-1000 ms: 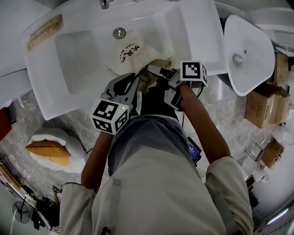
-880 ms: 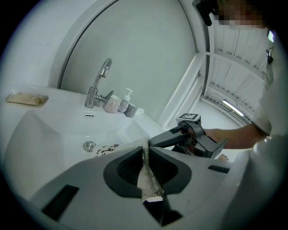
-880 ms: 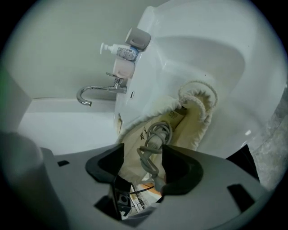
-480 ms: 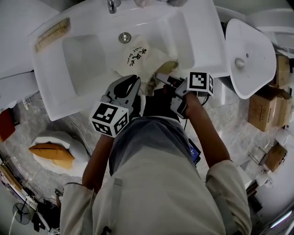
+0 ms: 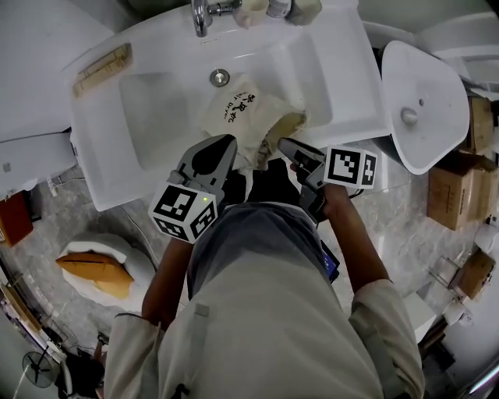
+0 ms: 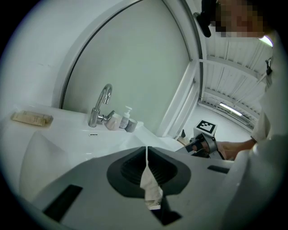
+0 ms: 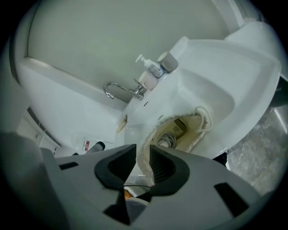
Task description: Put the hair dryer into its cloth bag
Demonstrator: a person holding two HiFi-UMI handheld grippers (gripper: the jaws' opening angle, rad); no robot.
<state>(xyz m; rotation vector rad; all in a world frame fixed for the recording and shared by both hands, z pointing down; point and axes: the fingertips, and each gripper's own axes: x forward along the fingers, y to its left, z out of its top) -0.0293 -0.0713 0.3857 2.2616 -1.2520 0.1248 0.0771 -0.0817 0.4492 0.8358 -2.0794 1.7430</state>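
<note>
The right tongs (image 7: 143, 150) had their jaws wide a second ago. They have just been closing, and the rim of the bag (image 5: 238, 109) now sits pinched between the pads. The left tongs (image 6: 147, 152) have tightened a touch as well. Their jaws are together on a thin fold of the same cream cloth, which hangs crumpled from between the pads.

The two tongs sit side by side at the near edge of the sink (image 5: 156, 117), left of the pair and right of the pair, each holding its own side of the bag's mouth. The bag lies just ahead of them in the basin. Its printed side is up and its mouth gapes back toward the right tongs.

Straight past the right jaws, inside that mouth, lies a coiled cord with a label. This is the dryer (image 7: 168, 134), as far as I can tell, since little else of it shows from here.

Beyond the bag, farther from both tongs, stands the tap (image 5: 200, 15) with bottles (image 7: 153, 72) beside it. Off past the left tongs, a packet (image 5: 101, 68) lies on the far corner of the sink's ledge.
</note>
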